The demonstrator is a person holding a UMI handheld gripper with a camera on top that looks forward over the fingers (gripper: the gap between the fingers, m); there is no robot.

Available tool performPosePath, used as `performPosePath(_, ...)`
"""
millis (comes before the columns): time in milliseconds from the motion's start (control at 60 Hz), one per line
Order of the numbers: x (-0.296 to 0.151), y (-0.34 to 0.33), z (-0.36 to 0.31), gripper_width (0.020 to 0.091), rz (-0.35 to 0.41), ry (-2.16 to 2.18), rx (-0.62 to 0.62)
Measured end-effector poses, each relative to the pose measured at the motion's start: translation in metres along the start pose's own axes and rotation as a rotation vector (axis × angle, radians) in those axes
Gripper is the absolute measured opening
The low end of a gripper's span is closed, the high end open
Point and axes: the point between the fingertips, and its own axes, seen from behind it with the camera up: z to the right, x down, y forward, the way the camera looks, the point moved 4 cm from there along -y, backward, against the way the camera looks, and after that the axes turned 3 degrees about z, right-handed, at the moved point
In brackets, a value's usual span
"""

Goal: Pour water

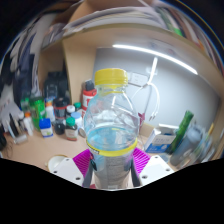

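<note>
A clear plastic bottle with a yellow cap and a yellow band round its body stands upright between my fingers, filling the middle of the gripper view. Water shows inside it, up to about the band. My gripper is shut on the bottle: the magenta pads press on its lower body at both sides. The bottle appears lifted off the table. Its base is hidden behind the fingers.
A wooden table lies below. On its left stand several small bottles and jars. A white lamp or stand rises behind the bottle, and a green object lies to the right.
</note>
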Motion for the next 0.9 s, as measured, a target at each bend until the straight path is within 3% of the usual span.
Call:
performPosePath(133, 0.025, -0.007, 0.009, 0.0583, 0.165, 0.259, -0.013)
performPosePath(367, 0.061, -0.022, -0.003, 0.0583, 0.273, 0.287, -0.045)
performPosePath(467, 0.069, -0.018, -0.012, 0.0584, 0.270, 0.260, -0.062)
performPosePath(583, 0.091, -0.009, -0.028, 0.0593, 0.215, 0.212, -0.075)
performPosePath(667, 0.090, -0.011, -0.031, 0.0588, 0.250, 0.170, -0.072)
performPosePath(900, 0.091, -0.011, -0.029, 0.0605, 0.248, 0.181, -0.062)
